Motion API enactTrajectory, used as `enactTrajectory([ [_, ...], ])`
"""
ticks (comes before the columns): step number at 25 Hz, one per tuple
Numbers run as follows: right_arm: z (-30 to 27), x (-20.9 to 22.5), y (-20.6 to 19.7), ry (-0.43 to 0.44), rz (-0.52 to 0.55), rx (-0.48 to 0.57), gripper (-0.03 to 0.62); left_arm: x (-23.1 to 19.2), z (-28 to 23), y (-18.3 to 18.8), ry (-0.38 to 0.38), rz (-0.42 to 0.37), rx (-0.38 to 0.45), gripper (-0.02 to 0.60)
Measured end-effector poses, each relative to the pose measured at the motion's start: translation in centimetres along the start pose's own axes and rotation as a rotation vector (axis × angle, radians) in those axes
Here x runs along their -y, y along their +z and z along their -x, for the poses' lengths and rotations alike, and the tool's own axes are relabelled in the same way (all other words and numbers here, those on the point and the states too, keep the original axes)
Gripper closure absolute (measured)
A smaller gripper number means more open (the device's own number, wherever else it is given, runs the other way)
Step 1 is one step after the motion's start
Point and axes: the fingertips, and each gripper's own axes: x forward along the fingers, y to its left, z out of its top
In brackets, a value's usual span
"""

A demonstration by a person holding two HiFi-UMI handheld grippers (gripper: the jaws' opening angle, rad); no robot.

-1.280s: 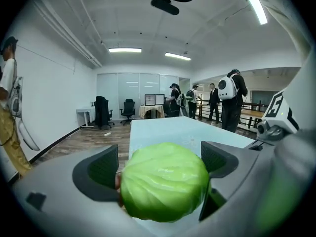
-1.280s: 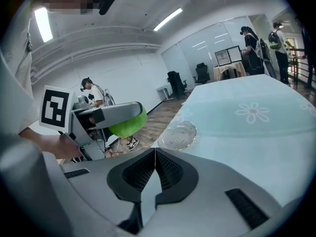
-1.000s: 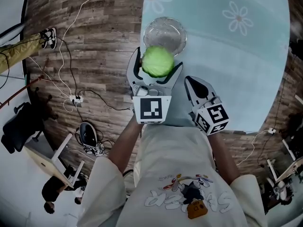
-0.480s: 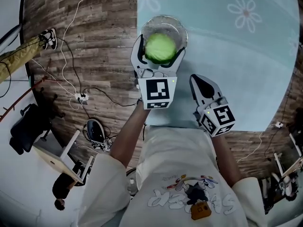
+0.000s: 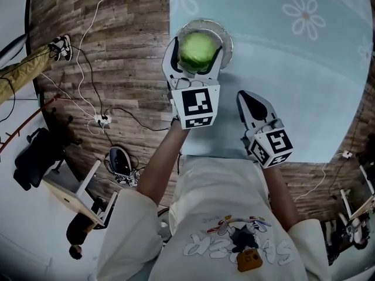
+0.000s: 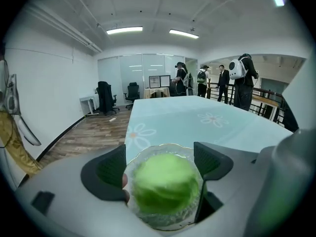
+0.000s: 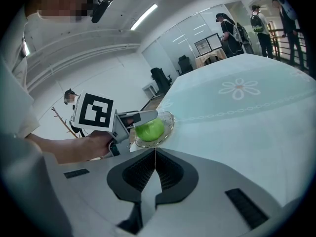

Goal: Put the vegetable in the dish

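A round green cabbage (image 5: 198,50) lies over a clear glass dish (image 5: 226,37) near the left edge of the pale blue table (image 5: 293,86). My left gripper (image 5: 198,44) straddles the cabbage and its jaws are closing. In the left gripper view the cabbage (image 6: 165,189) is blurred. A sliver of the dish (image 6: 148,152) shows between it and the left pad, so the pads do not press on it. My right gripper (image 5: 249,101) hovers above the table's near edge, jaws together and holding nothing. The right gripper view shows the cabbage (image 7: 149,129) sitting in the dish (image 7: 169,118).
Left of the table is wood floor with loose cables and a power strip (image 5: 101,120). A small wooden stool (image 5: 70,198) stands at the lower left. Several people (image 6: 237,78) stand at the room's far end, beyond the table.
My left gripper carried the cabbage forward from short of the dish to over it. The right gripper stayed almost still.
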Motion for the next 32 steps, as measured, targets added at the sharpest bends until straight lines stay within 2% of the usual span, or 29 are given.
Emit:
enactTrajectory([
  [10,1.0,-1.2,0.6,0.016,0.024,0.021,0.574,0.0,2.5,0.9,0.009,-0.006,0.011,0.141],
  [17,3.4,-3.7,0.0,0.024,0.066,0.050,0.574,1.2,8.0,1.4,-0.020,0.014,0.031,0.143],
  [22,5.0,-5.3,-0.5,0.021,0.098,0.070,0.574,2.0,12.0,0.2,-0.042,0.018,0.006,0.152],
  [32,9.0,-10.9,-3.0,0.047,0.209,0.098,0.574,3.8,20.9,-1.6,-0.083,0.037,0.013,0.248],
])
